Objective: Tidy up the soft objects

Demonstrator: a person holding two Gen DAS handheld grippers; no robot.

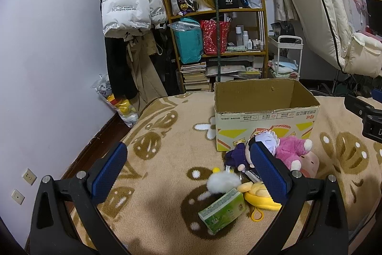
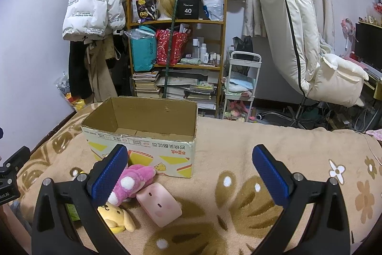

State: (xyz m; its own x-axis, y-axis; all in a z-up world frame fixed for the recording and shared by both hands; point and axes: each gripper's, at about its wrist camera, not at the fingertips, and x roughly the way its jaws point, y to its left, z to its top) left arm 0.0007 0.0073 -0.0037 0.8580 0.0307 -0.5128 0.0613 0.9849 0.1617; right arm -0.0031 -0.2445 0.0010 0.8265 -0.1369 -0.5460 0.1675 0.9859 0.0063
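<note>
- On the bed, over a tan blanket (image 2: 238, 147) with brown butterfly shapes, an open cardboard box (image 2: 152, 126) is seen standing upright, nothing visible inside it.
- Right in front of the box a little heap of soft stuff is piled: a pink plush (image 2: 133, 181), a pale pink pig-face cushion (image 2: 160, 204), a yellow plush (image 2: 117, 214), a purple doll (image 1: 236, 154) with a white-haired head, a white fluffy ball (image 1: 222, 181) and a green tissue pack (image 1: 222, 209).
- The left claw (image 1: 188, 169) is held spread wide with nothing between its blue pads (image 1: 109, 173). The fluffy ball and tissue pack are framed in the gap; the purple doll and pink plush sit just past its right pad, partly hidden by it.
- The right claw (image 2: 191, 171) is spread wide too, nothing gripped. The pink plush is tucked right beside its left pad, the yellow plush partly covered by that finger, and the pig cushion lies inside the gap, toward the left side.
- Whether either claw is touching the toys can't be told for sure.
- Behind the bed a cluttered wooden shelf (image 2: 176, 23) and a white puffer jacket (image 2: 93, 8) are visible.
</note>
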